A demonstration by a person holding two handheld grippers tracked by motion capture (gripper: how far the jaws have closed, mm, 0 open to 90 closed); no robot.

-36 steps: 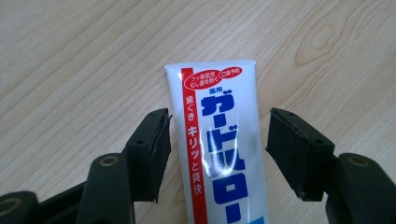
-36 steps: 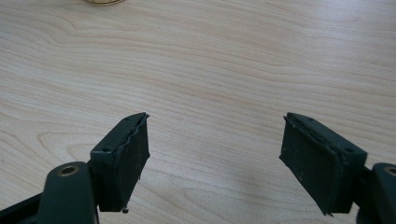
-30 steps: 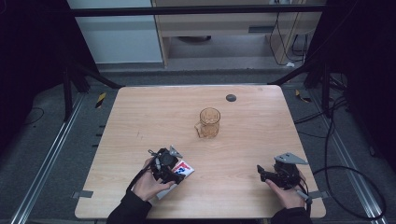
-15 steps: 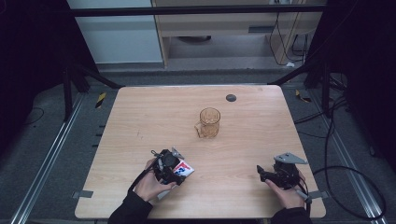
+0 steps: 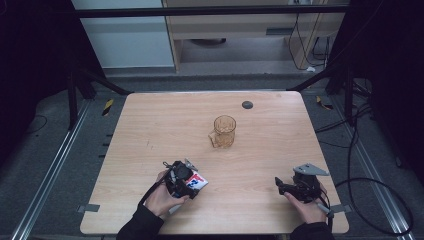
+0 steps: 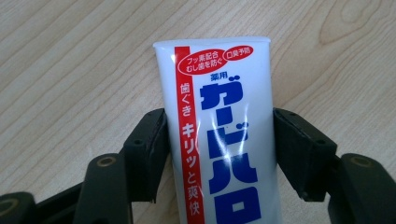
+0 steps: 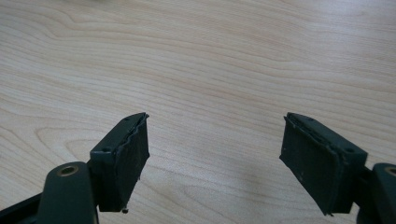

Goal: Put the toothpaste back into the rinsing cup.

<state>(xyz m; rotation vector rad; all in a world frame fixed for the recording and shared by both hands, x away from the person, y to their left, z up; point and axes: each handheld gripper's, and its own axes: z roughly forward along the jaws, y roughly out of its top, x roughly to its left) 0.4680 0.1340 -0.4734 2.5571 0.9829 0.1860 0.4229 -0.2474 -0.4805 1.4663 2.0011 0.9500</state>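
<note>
While you sit at the near edge, the wooden table (image 5: 150, 125) takes up most of the high view, square-ish top with rounded corners, dark floor and cables around it. Amber glass mug (image 5: 223, 131) stands upright right of centre, handle toward the lower left, well apart from both your hands. Your right gripper (image 5: 282, 187) is near the front-right corner, grey plate on top, cable trailing off to the right; jaws point left. In the right gripper view the right gripper (image 7: 215, 161) has its two black jaws spread wide with bare wood grain between them, holding nothing. Your left gripper (image 5: 192, 181) is at the front, left of centre, your left hand (image 5: 161, 198) wrapped round it. In the left gripper view the left gripper (image 6: 219, 149) has both jaws pressed against the sides of a white toothpaste tube (image 6: 219, 130), so it's clamped on it. Tube has a red stripe and blue Japanese lettering, flat crimped end pointing away from the camera, and sits over the tabletop; can't tell if it touches the wood. Small dark round disc (image 5: 247, 104) lies near the far edge, beyond the mug.
</note>
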